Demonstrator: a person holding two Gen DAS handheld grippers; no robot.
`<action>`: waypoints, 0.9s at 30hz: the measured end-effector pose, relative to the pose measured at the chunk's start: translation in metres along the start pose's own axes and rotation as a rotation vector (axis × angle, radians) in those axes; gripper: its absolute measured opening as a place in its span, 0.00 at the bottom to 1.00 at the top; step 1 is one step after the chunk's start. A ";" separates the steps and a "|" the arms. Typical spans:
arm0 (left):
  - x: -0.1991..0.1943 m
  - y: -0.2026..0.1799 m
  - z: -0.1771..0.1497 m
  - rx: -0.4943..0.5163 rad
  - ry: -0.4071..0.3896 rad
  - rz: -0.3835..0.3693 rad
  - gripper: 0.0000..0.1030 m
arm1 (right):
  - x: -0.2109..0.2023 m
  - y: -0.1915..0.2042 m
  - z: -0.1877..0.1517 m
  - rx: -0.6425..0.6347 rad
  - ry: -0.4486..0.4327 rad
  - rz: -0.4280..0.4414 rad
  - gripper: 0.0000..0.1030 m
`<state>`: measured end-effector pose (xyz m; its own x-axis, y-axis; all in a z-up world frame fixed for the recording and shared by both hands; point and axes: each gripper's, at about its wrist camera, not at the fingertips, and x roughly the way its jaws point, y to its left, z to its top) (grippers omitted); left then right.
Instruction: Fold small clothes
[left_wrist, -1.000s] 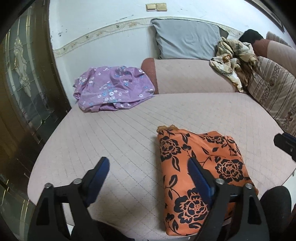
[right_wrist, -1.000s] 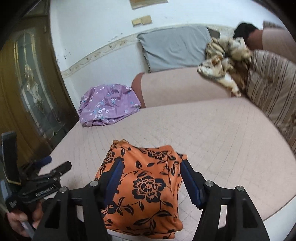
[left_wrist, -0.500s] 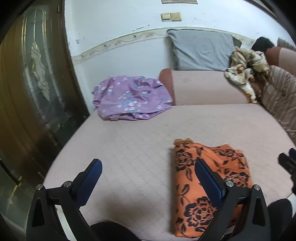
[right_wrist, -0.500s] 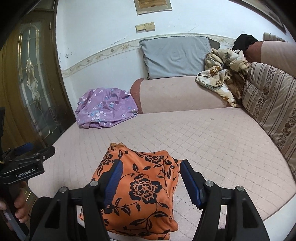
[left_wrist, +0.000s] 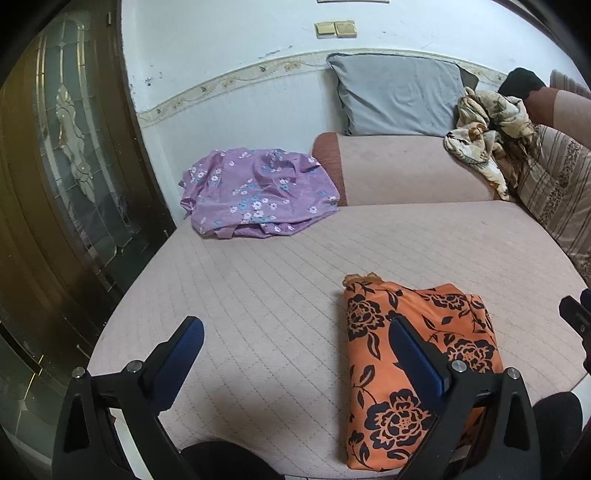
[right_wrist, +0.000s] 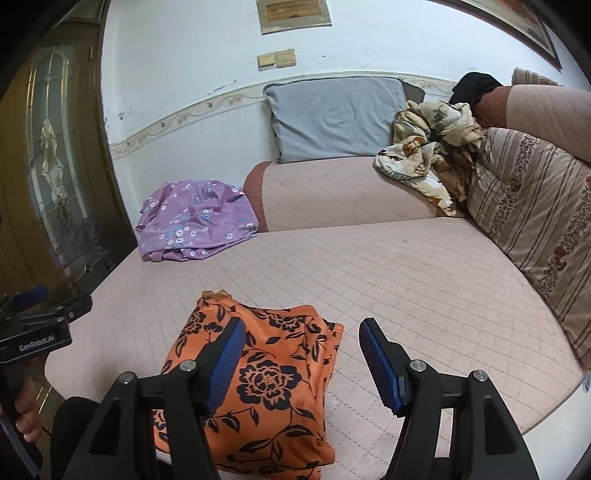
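because the orange floral garment lies folded near the front edge of the pink quilted bed, the left wrist view suggests the main risk: a careless sweep of the left gripper could drag the bundle open or nudge it off the edge. its jaws are spread wide, with nothing between them but bare quilt; the right finger only overlaps the cloth in the picture, and contact cannot be told. the gripper tilts downward over the bed, left of the garment. a purple floral garment sits crumpled at the far left corner, probably the next piece, and reaching for it across the bundle could disturb it. from the right wrist view, the right gripper hovers angled down over the orange garment's right part, jaws partly spread and pinching nothing; closing here would likely catch a top layer and undo the fold. the left tool shows at the left edge, held in a hand.
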<state>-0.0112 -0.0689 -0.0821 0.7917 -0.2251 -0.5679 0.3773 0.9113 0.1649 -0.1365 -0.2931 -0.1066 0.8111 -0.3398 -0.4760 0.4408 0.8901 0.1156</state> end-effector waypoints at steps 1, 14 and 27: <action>0.001 -0.001 0.000 0.002 0.005 -0.006 0.97 | 0.001 -0.002 0.000 0.006 0.002 -0.001 0.66; 0.006 -0.003 -0.001 0.010 0.027 -0.029 0.97 | 0.014 -0.010 -0.007 0.017 0.041 -0.012 0.66; 0.000 0.002 0.002 -0.002 0.025 -0.059 0.97 | 0.001 0.007 -0.001 -0.029 0.018 0.011 0.66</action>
<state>-0.0098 -0.0682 -0.0799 0.7559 -0.2695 -0.5966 0.4220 0.8973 0.1293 -0.1329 -0.2872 -0.1070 0.8091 -0.3244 -0.4901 0.4199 0.9025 0.0959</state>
